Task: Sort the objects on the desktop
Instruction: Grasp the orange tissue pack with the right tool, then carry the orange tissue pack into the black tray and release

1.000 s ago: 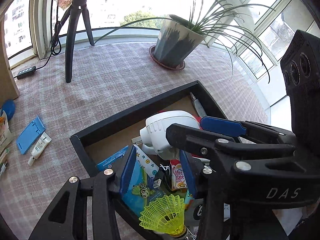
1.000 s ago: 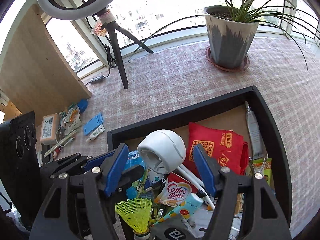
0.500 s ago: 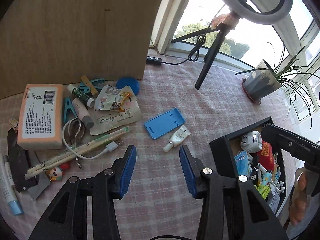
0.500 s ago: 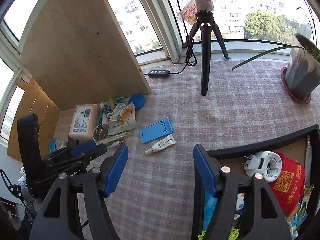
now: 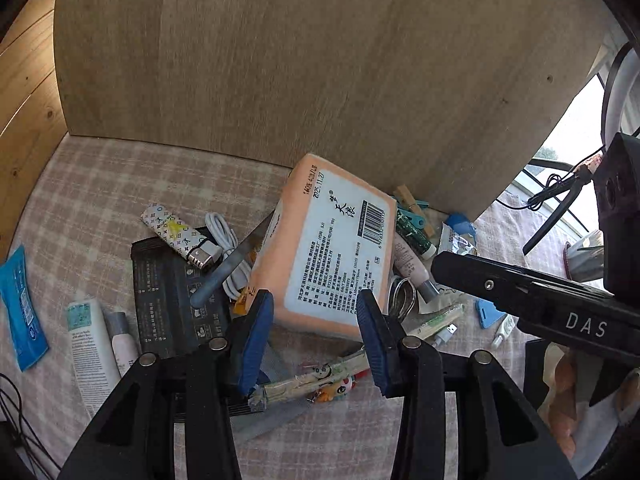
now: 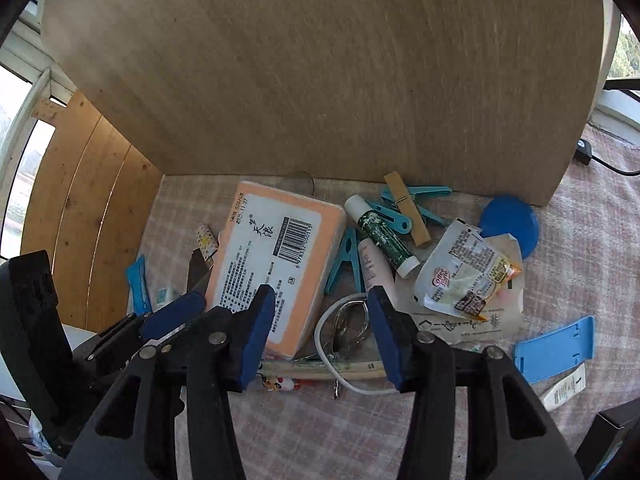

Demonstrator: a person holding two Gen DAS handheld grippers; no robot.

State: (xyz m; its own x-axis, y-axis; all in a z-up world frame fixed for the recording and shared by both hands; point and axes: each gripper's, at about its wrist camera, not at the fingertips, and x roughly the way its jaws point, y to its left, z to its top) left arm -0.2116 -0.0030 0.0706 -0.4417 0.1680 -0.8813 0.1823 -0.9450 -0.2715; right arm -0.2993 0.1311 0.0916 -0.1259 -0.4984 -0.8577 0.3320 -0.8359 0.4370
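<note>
Where clutter crowds the wooden board, tissue pack against its foot, plaid cloth bare nearer.

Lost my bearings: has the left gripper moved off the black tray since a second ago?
Yes. The left gripper swung away from the tray and now hangs over the orange pack beside the wooden board.
</note>
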